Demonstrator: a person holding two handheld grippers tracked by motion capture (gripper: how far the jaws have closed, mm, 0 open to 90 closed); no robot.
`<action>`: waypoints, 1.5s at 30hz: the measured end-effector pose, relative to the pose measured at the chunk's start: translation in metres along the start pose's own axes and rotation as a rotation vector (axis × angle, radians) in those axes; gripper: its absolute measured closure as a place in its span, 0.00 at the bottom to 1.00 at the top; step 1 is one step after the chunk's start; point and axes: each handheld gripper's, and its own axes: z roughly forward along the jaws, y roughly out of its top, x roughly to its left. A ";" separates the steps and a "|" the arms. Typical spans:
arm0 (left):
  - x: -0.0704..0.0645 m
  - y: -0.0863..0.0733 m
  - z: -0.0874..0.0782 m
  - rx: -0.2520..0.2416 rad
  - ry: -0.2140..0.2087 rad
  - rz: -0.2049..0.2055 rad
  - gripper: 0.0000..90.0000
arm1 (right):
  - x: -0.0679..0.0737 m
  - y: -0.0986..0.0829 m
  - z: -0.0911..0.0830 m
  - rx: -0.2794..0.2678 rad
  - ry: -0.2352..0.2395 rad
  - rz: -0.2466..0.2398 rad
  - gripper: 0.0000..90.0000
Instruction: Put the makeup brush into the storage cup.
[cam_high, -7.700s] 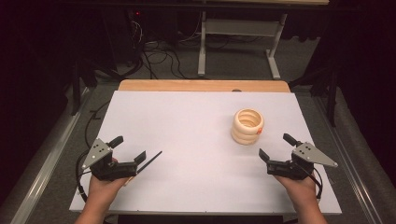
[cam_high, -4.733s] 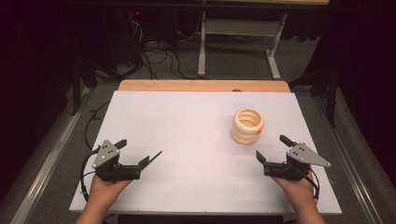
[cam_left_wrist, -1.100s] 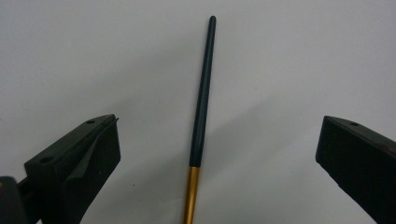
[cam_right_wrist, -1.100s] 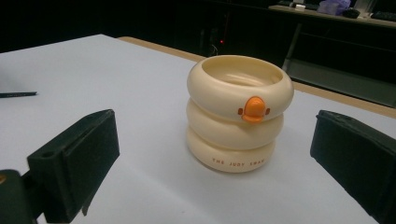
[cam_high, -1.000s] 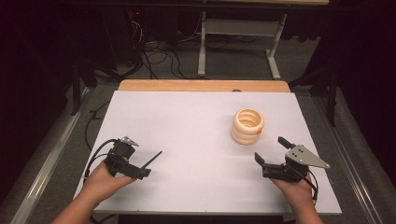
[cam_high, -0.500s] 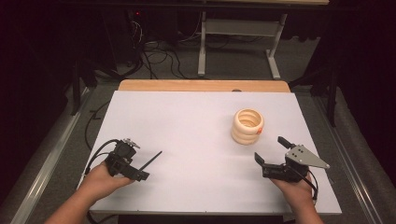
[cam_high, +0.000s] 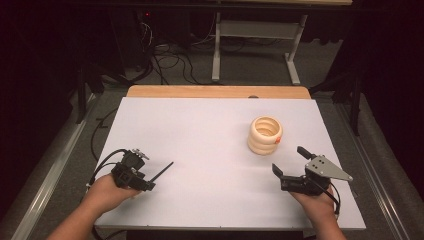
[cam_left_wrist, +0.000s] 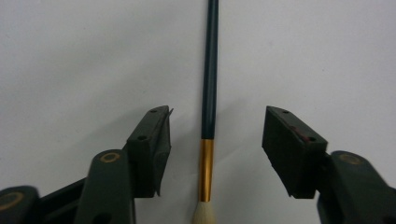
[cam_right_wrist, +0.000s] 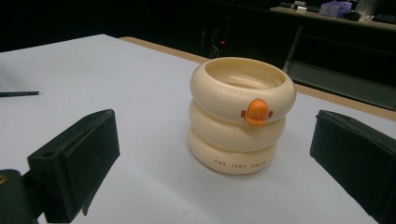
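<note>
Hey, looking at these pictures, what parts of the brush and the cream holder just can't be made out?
- Paintbrush: the left gripper view's bottom edge cuts off its bristle tip and the top edge its handle end; in the high view the left gripper covers its bristle end.
- Cream ring-stacked holder: its inside bottom is hidden by its own rim in the right gripper view, and is too small to see in the high view.
</note>
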 end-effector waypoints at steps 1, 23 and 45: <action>0.000 0.000 0.001 -0.001 0.005 0.001 0.52 | 0.000 0.000 0.000 0.000 0.000 0.000 0.03; -0.003 0.009 0.005 0.059 0.047 0.040 0.78 | 0.001 0.000 0.001 0.003 0.001 0.001 0.03; -0.003 0.020 0.012 0.181 0.044 0.066 0.84 | 0.000 -0.001 0.001 0.002 0.006 0.006 0.03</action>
